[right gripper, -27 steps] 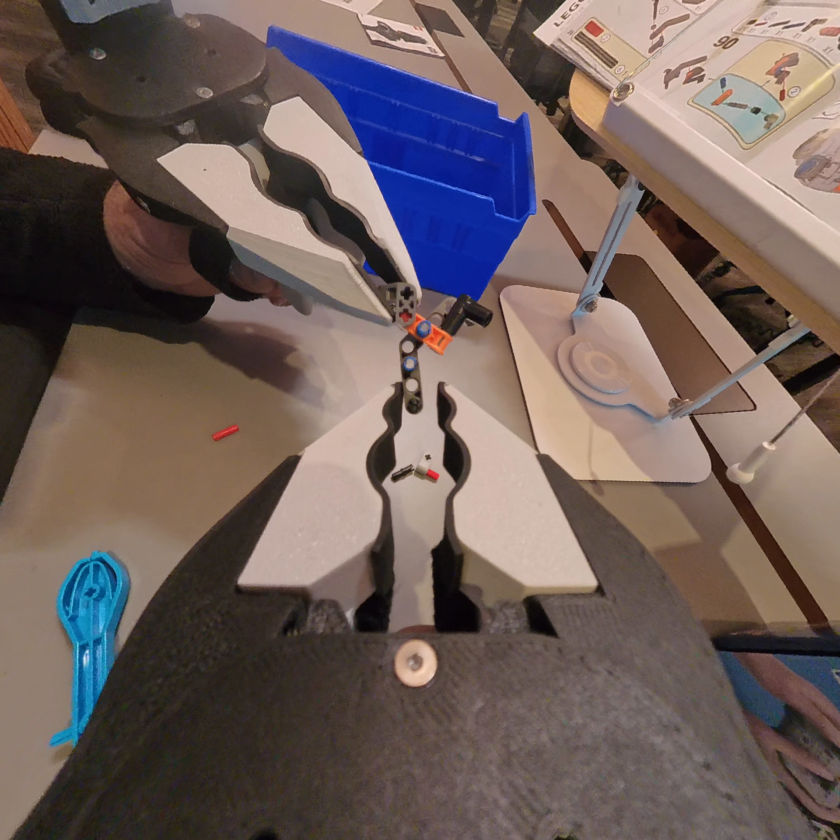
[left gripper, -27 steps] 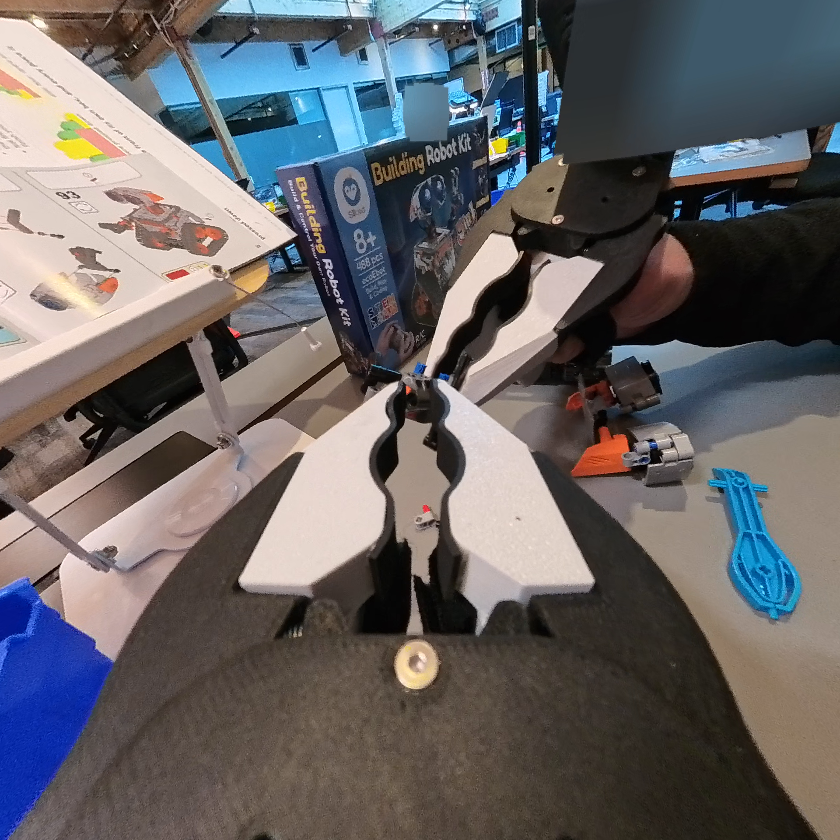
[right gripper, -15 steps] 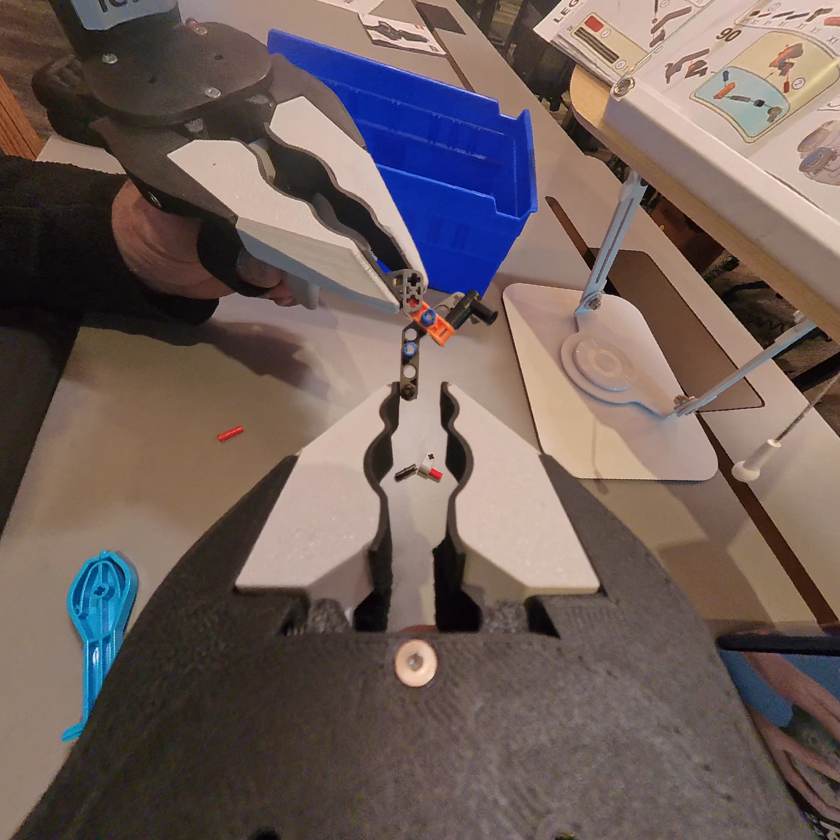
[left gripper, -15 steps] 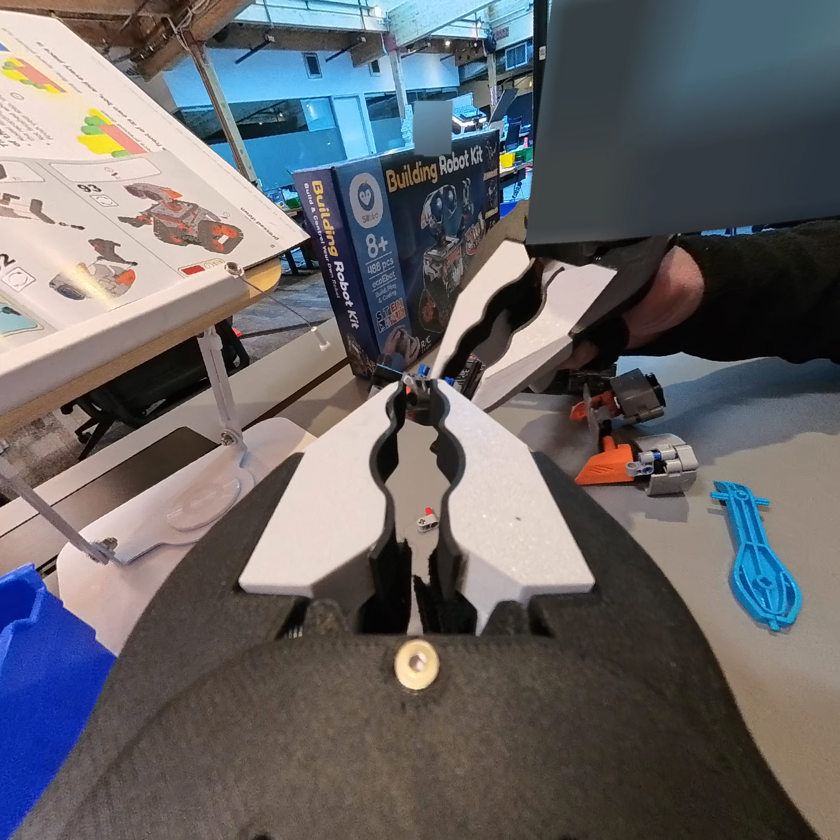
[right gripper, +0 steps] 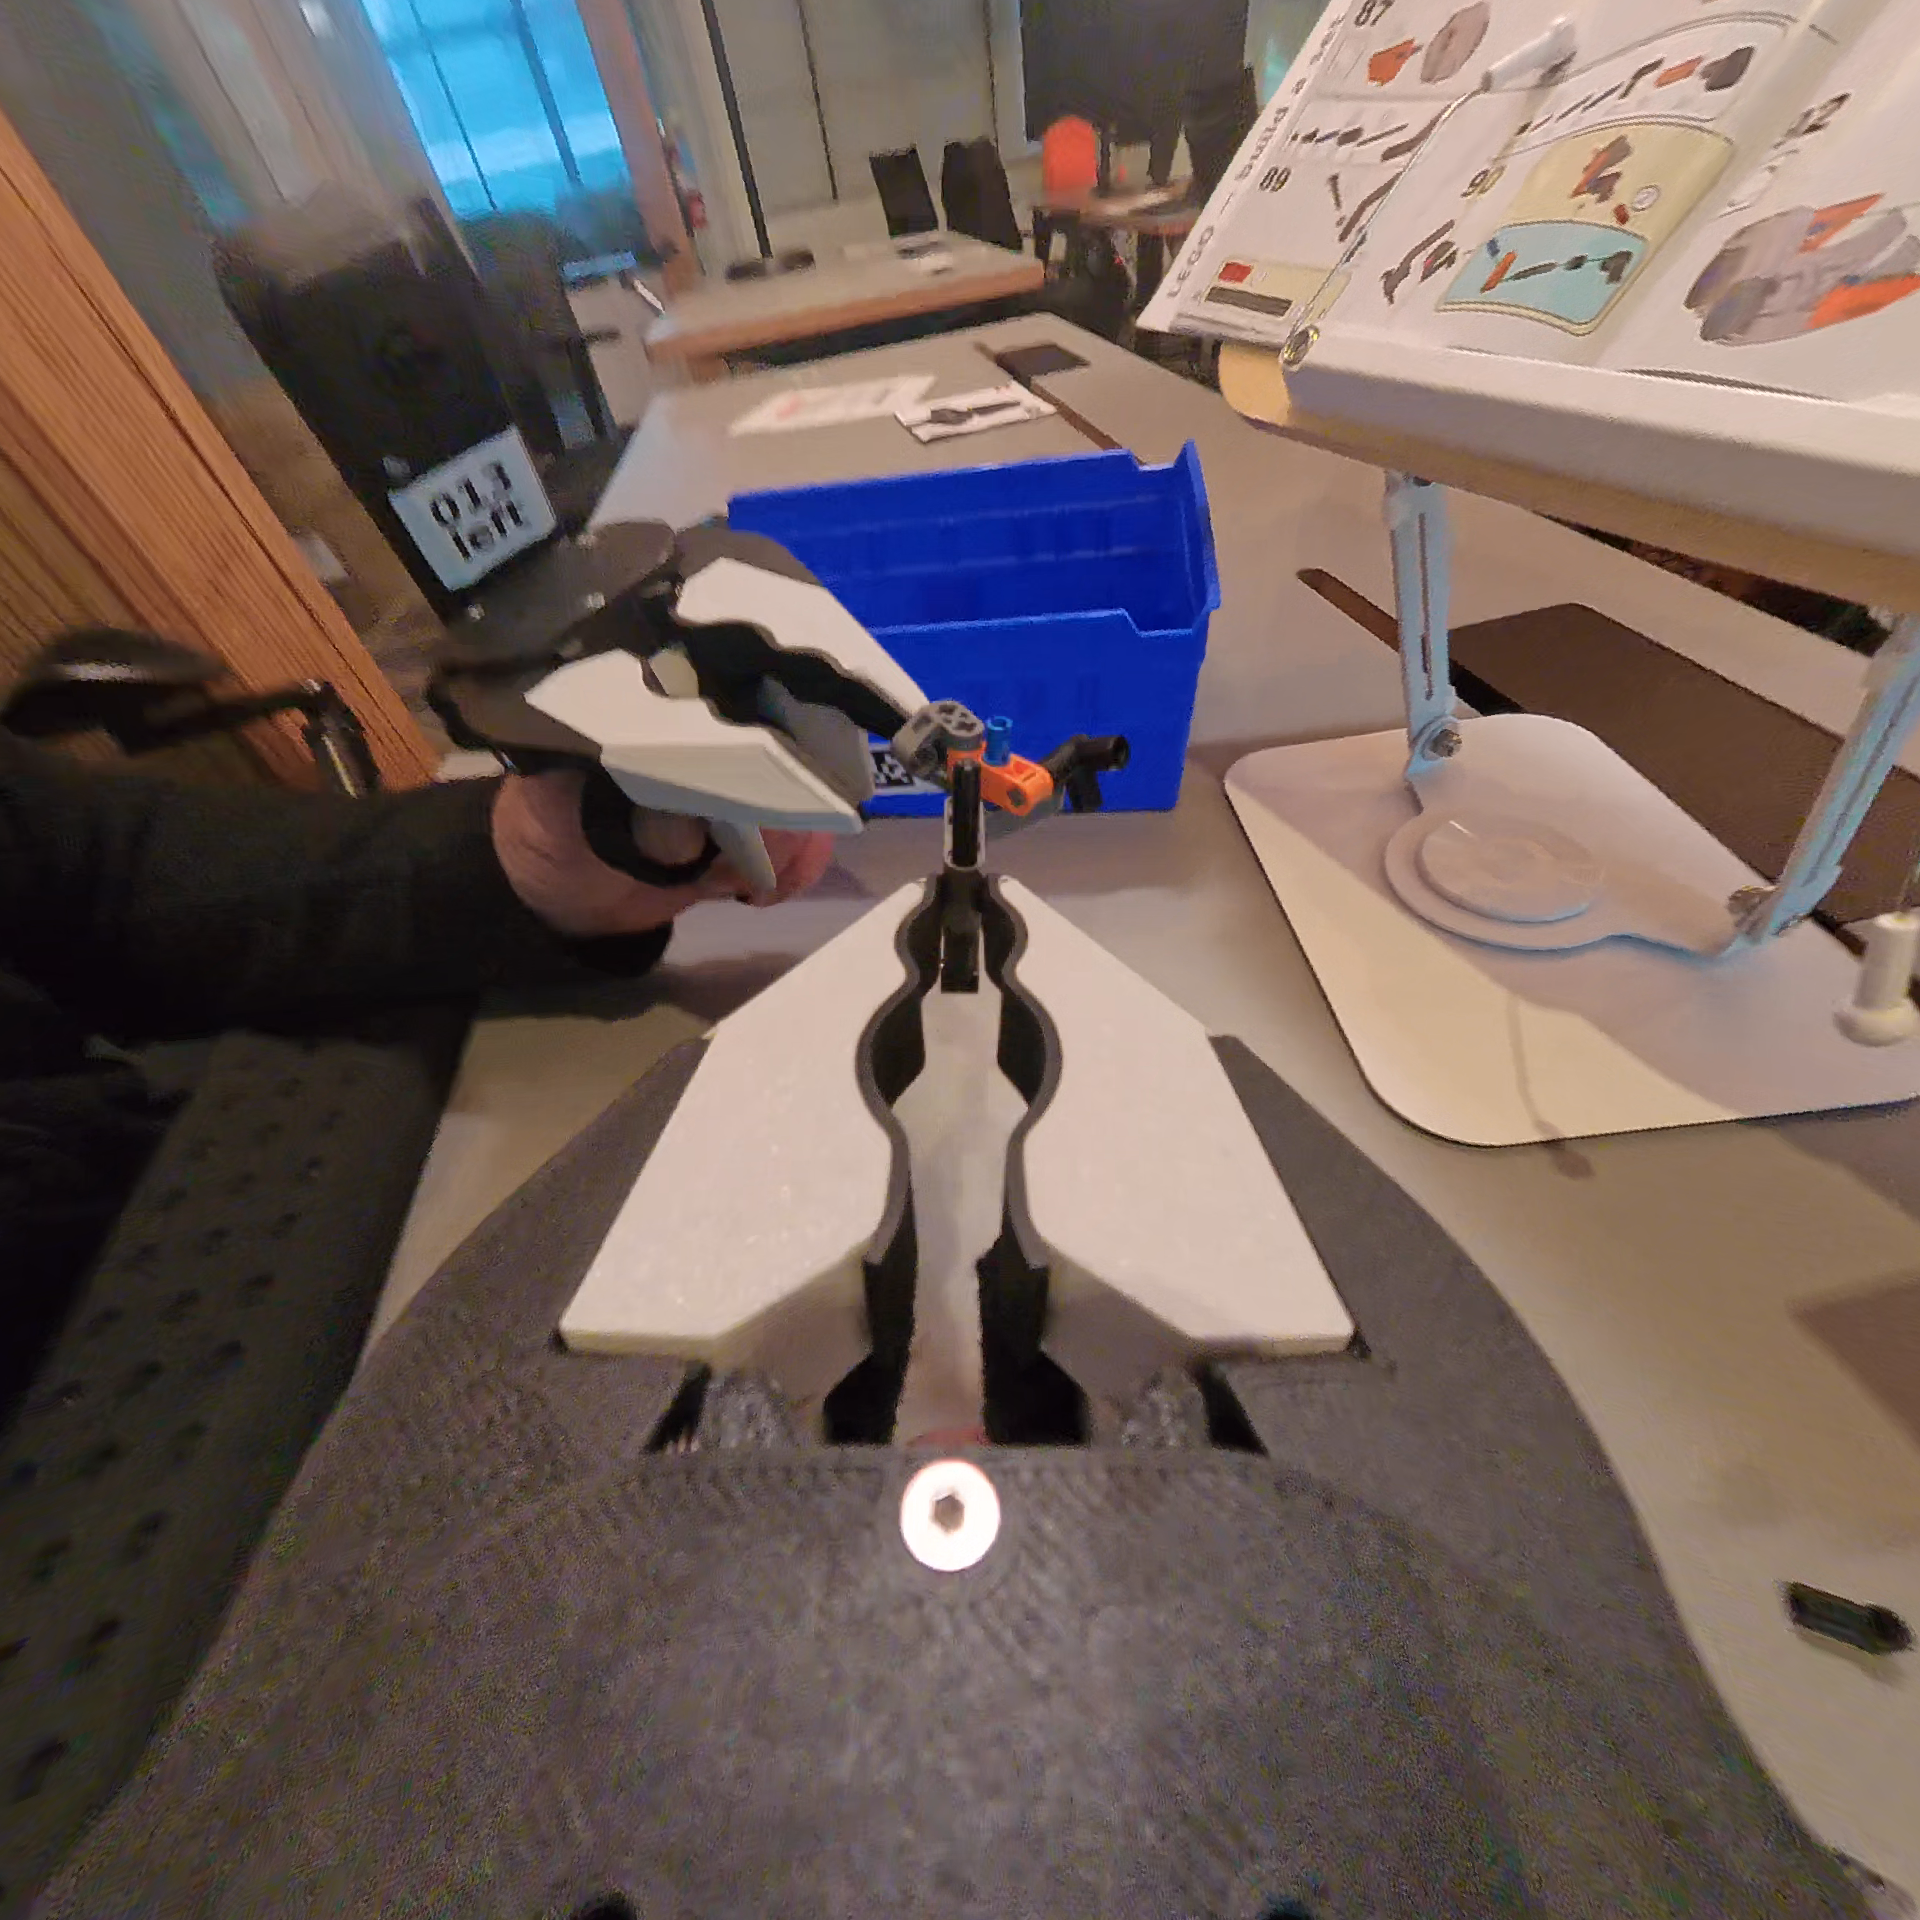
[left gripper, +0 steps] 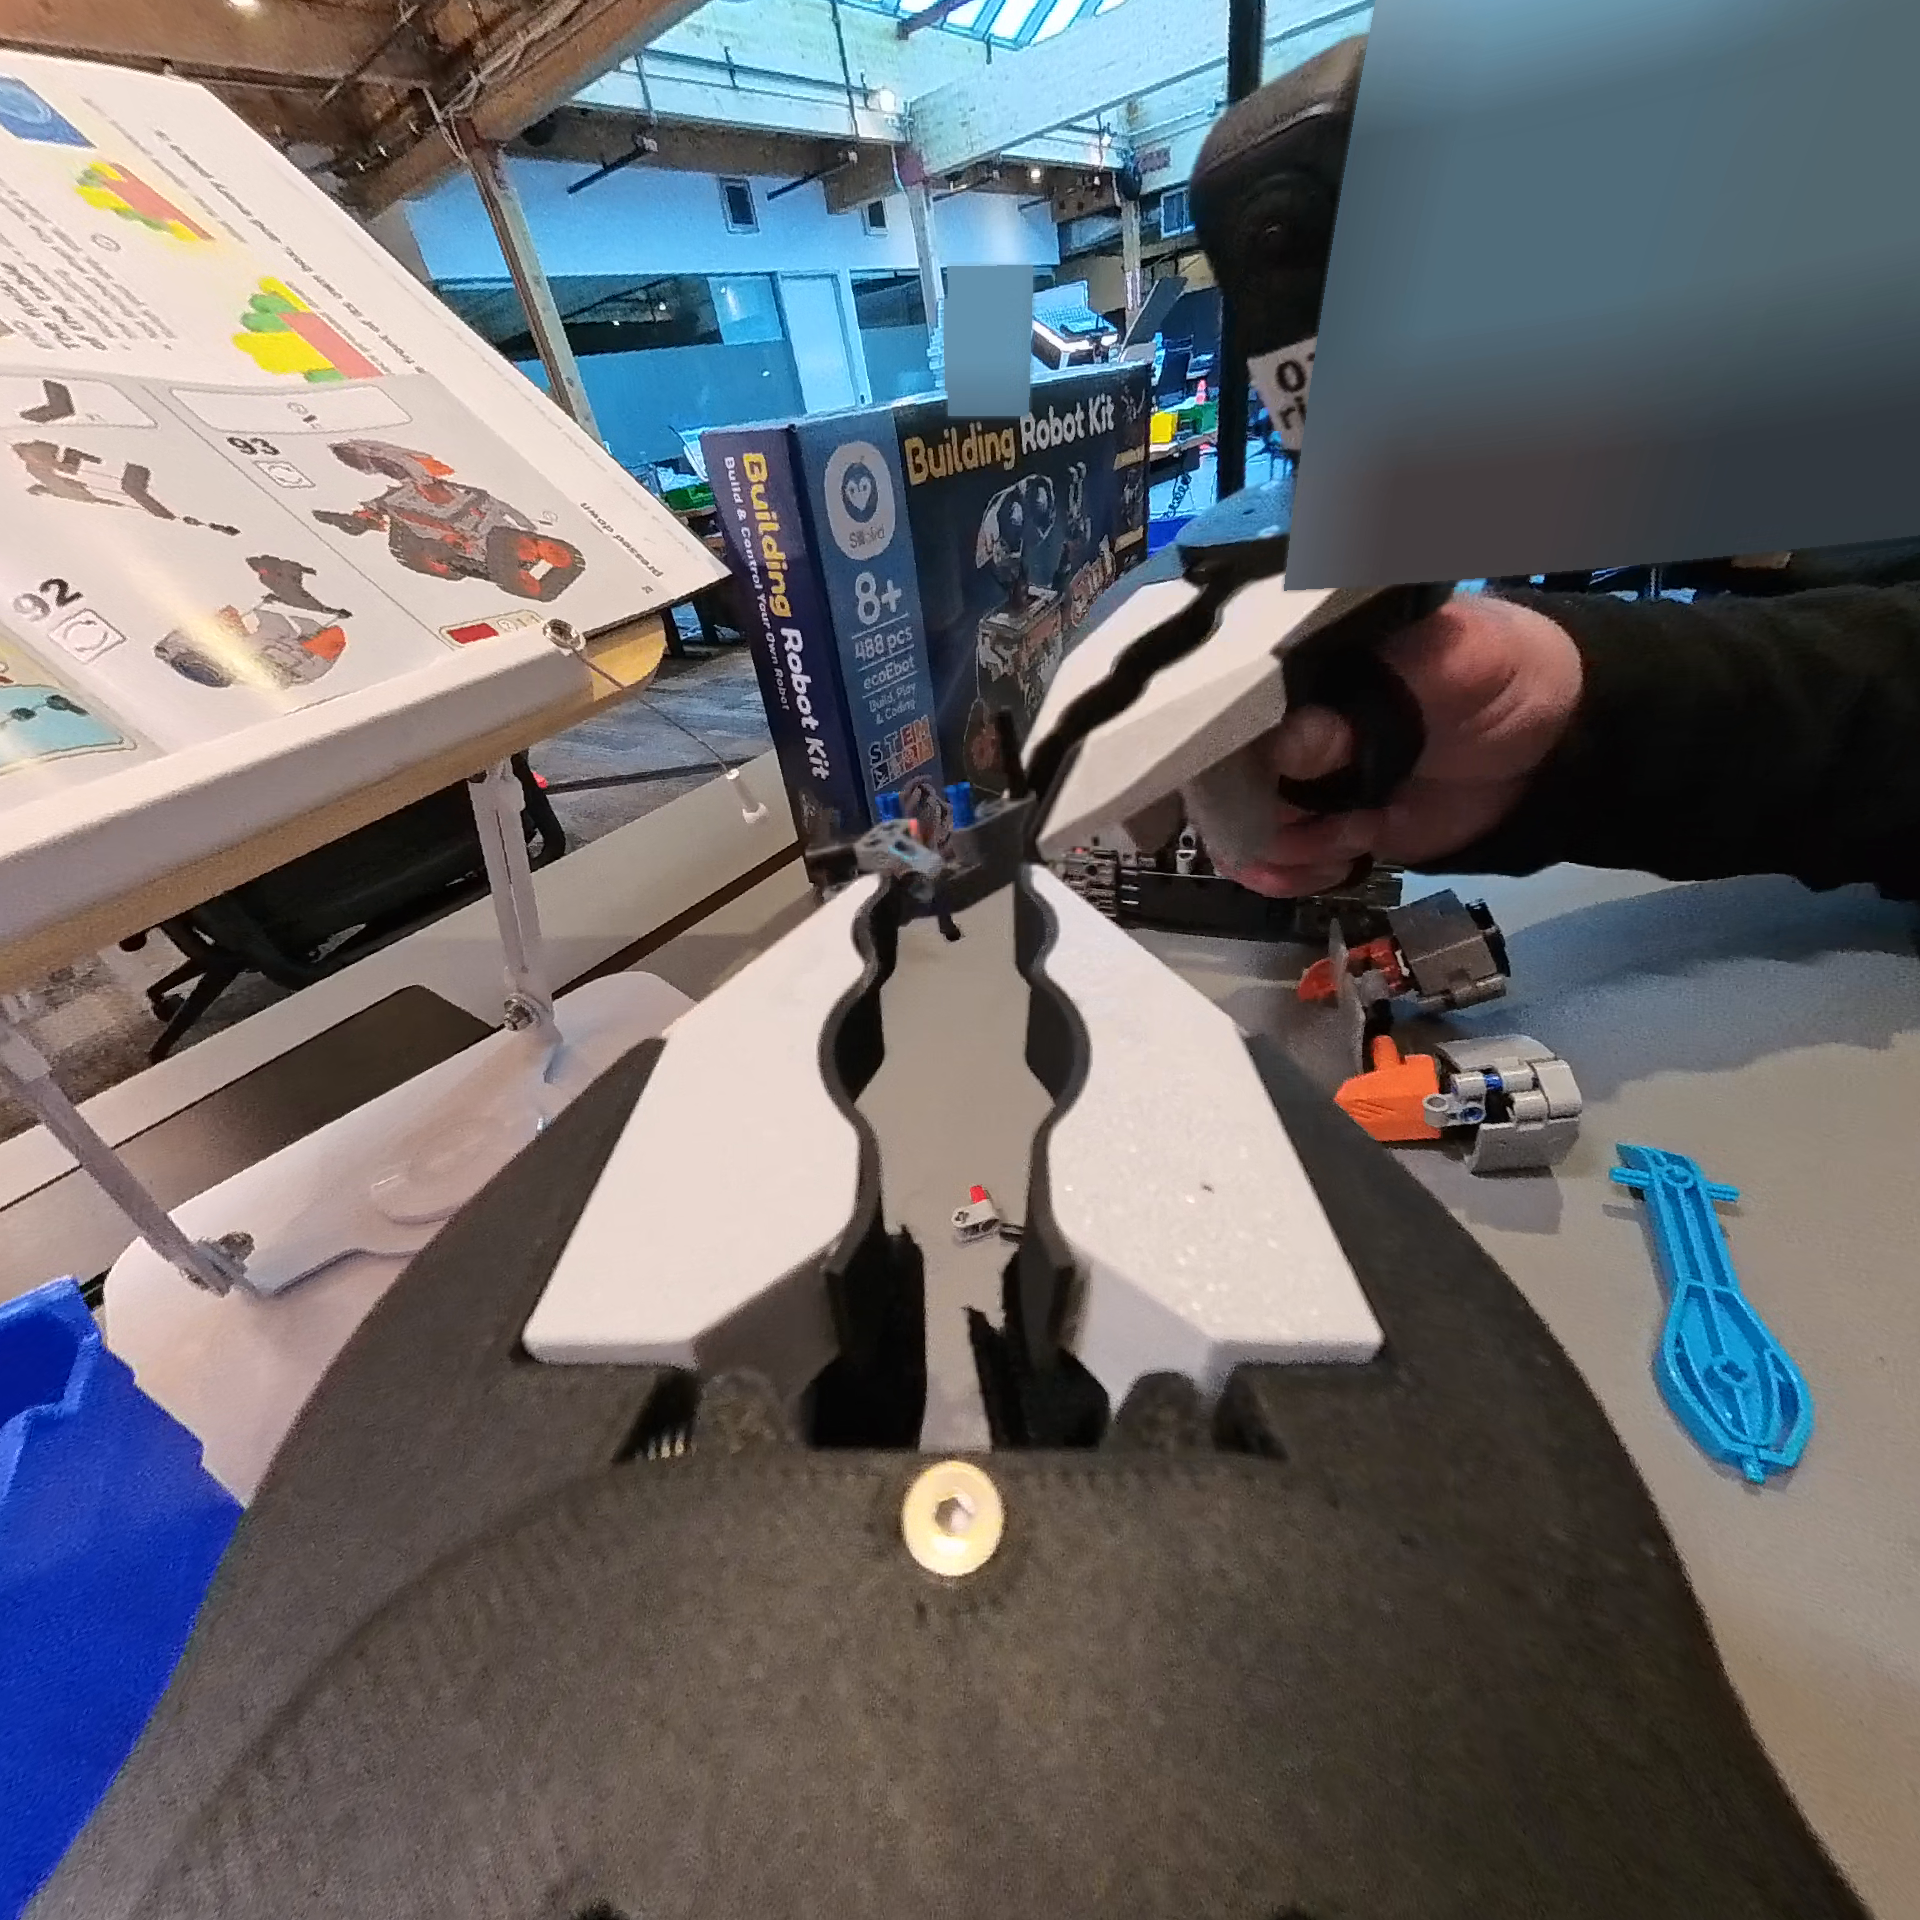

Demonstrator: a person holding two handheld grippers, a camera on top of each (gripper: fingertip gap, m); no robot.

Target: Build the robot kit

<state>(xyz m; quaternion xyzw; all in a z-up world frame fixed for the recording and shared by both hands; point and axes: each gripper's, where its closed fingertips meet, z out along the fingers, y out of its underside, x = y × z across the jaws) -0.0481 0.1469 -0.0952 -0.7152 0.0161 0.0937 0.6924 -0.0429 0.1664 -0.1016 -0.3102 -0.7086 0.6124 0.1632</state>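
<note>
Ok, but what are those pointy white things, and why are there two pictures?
They are hand-held grippers, like big tongs. A person holds one in each hand, and each carries a camera looking along its two fingers. One picture comes from the left hand-held gripper, the other from the right hand-held gripper. The right one pinches the black beam of a small toy-brick piece, up in the air. The left one's tips are at the piece's grey end; whether it squeezes, I cannot tell. On the grey table are a blue plastic tool, half-built bricks, a blue bin, a kit box and an instruction book on a stand.
</note>
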